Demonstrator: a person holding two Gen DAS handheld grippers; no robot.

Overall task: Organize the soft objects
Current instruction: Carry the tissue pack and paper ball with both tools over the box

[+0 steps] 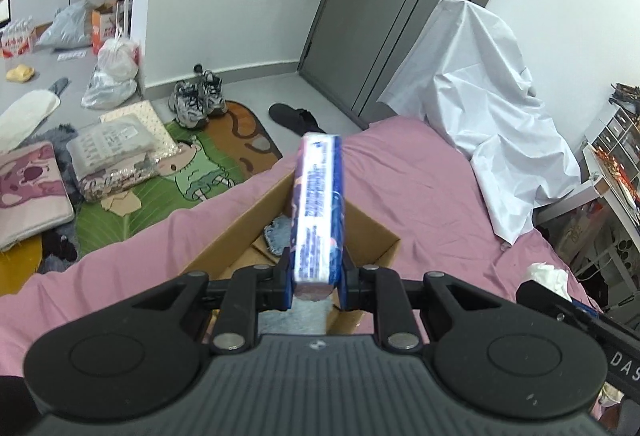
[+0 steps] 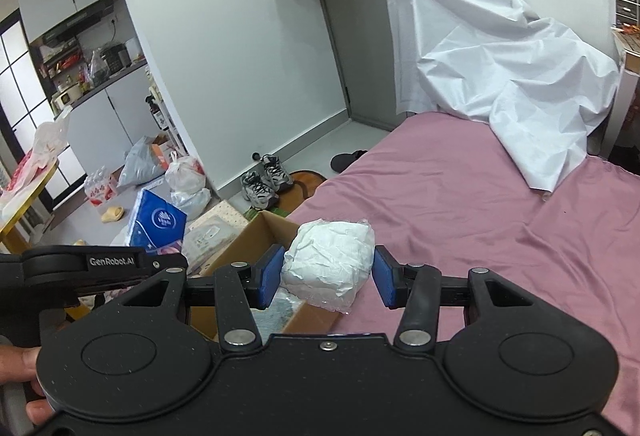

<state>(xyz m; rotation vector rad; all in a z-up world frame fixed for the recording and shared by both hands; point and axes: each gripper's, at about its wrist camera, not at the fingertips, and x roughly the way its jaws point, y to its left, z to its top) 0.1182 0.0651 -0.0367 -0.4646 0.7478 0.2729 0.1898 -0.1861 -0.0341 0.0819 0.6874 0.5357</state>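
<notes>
We hold two soft things over the cardboard box [image 1: 240, 248] that sits near the left edge of the pink bed [image 1: 420, 195]. Our left gripper [image 1: 316, 276] is clamped tight on the near end of the blue tissue pack [image 1: 319, 203], which sticks out forward above the open box; our right gripper [image 2: 323, 276] has its pads against the sides of a white wrapped bundle [image 2: 328, 260], just above the box's near right corner. We judge both light and squashy. The tissue pack gives under the pads and, held by one end, may droop or swivel, so a grip nearer its middle would carry it steadier. The bundle's clear film looks slippery and crinkly; its broad sides, where the filling is thickest, seem the best hold.
</notes>
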